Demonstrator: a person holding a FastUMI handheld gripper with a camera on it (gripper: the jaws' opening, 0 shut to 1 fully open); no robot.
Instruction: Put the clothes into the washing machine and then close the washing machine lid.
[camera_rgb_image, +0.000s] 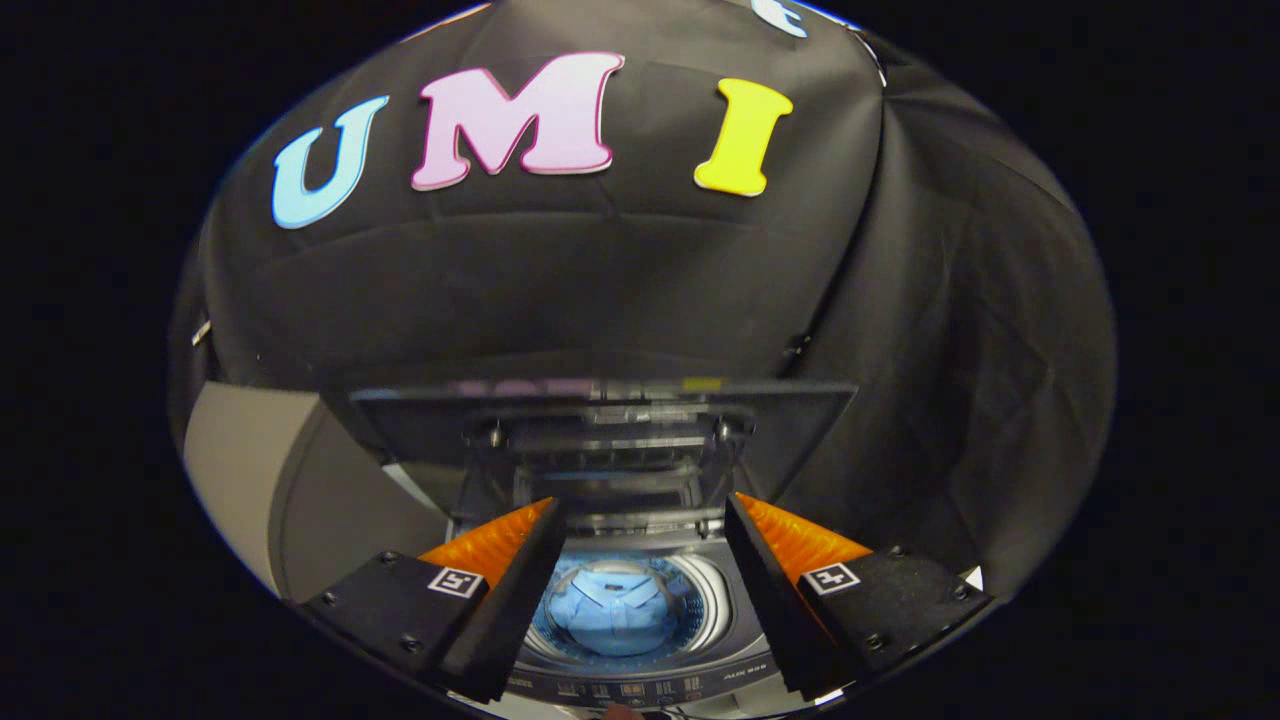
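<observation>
A light blue shirt (612, 610) lies folded inside the round drum (708, 592) of a top-loading washing machine (640, 688). The machine's lid (600, 425) stands raised behind the drum, folded and leaning back toward the black cloth wall. My gripper (640, 512) hovers above the drum, open, with nothing between its fingers. The shirt shows in the gap between the two fingers, below and ahead of them. The lid's lower edge sits just beyond the fingertips (545, 508).
The black cloth wall (560, 290) hangs close behind the machine and wraps round to the right. A grey panel (245, 470) stands to the left of the machine. The machine's control strip (640, 690) runs along its near edge.
</observation>
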